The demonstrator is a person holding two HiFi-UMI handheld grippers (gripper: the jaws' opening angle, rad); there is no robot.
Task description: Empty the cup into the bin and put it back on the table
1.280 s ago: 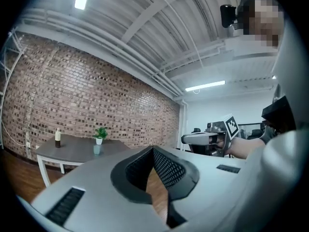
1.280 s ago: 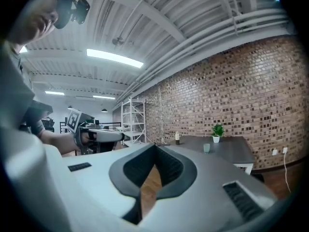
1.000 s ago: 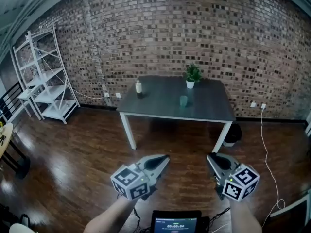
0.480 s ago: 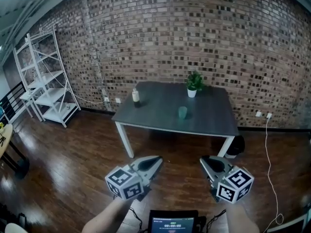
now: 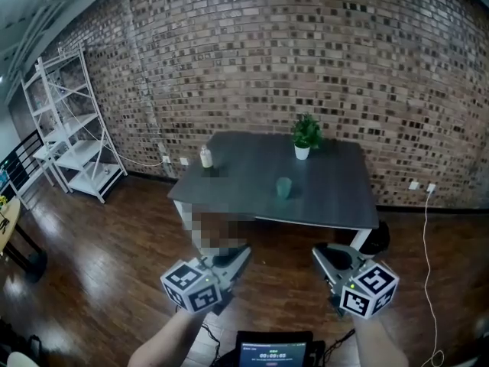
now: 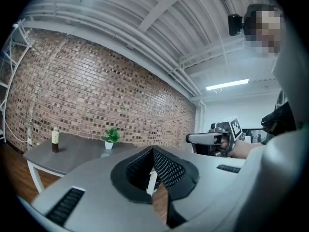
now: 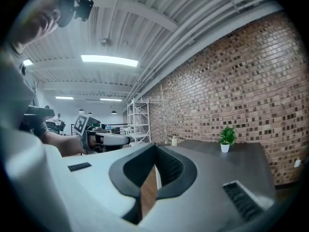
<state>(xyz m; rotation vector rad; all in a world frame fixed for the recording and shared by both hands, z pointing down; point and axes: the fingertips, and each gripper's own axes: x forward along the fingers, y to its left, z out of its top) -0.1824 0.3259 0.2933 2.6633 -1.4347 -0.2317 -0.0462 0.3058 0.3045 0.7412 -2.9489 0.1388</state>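
Note:
A small green cup (image 5: 284, 187) stands near the middle of the dark grey table (image 5: 229, 186) against the brick wall. A black bin (image 5: 378, 238) sits on the floor under the table's right corner, partly hidden by it. My left gripper (image 5: 238, 257) and right gripper (image 5: 324, 255) are held side by side low in the head view, over the wooden floor and short of the table. Both point level toward it. The left gripper (image 6: 154, 178) has its pads together with nothing between them. The right gripper (image 7: 150, 178) is likewise shut and empty.
A potted plant (image 5: 306, 138) stands at the table's far edge and a small bottle (image 5: 205, 157) near its left corner. A white shelf rack (image 5: 69, 128) stands at the left wall. A white cable (image 5: 428, 281) runs down from a wall socket at the right.
The table has come nearer and larger in the head view. Both grippers have kept their shut pose side by side, carried forward toward the table.

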